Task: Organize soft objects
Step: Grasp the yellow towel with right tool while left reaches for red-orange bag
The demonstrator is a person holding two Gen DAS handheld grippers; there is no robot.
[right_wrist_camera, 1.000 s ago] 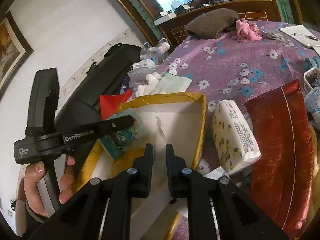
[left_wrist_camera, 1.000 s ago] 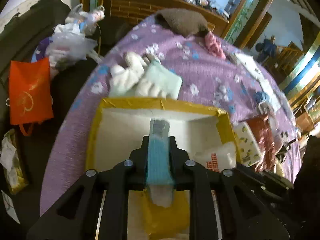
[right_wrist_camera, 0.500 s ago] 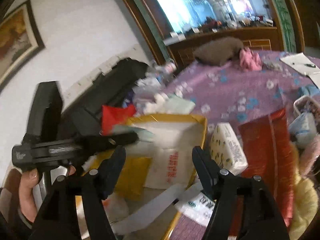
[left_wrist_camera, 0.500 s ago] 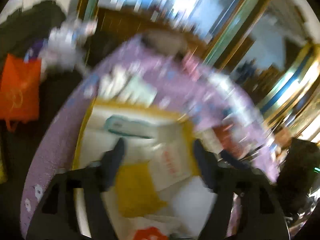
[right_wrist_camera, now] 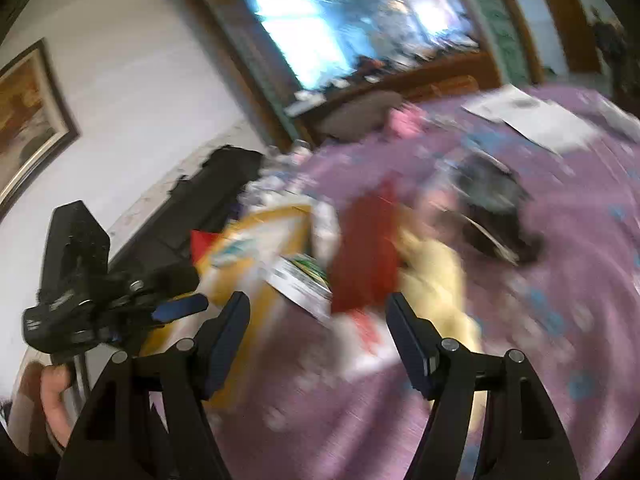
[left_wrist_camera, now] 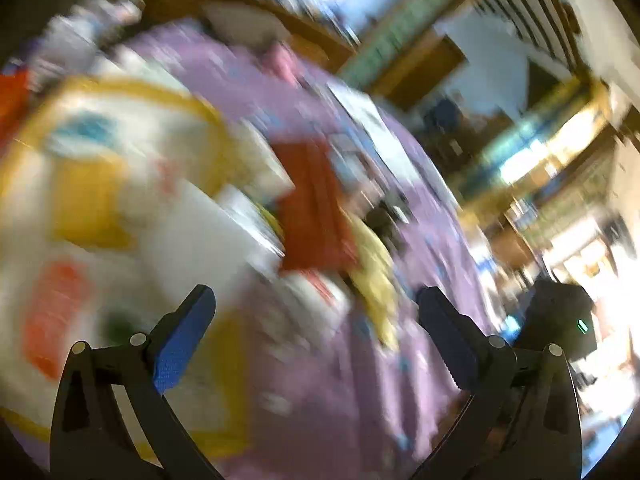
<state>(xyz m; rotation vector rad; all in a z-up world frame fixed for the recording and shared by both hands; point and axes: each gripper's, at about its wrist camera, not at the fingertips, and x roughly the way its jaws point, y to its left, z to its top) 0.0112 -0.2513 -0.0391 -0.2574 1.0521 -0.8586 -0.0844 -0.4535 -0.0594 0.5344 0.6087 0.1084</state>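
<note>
While both frames blur, left gripper (left_wrist_camera: 314,312) angled down over purple cloth (left_wrist_camera: 340,420), jaws just spread wide, empty, right gripper (right_wrist_camera: 318,312) likewise.

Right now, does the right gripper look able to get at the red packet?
Probably yes: the right gripper is open and empty, and the red packet lies uncovered just ahead on the purple cloth. Blur hides finer detail.

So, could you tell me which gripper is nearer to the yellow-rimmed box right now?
Left. In the right wrist view the left gripper hangs at the yellow-rimmed box, at its near edge, while the right gripper sits off to the side over the purple cloth. Both are open and empty.
</note>
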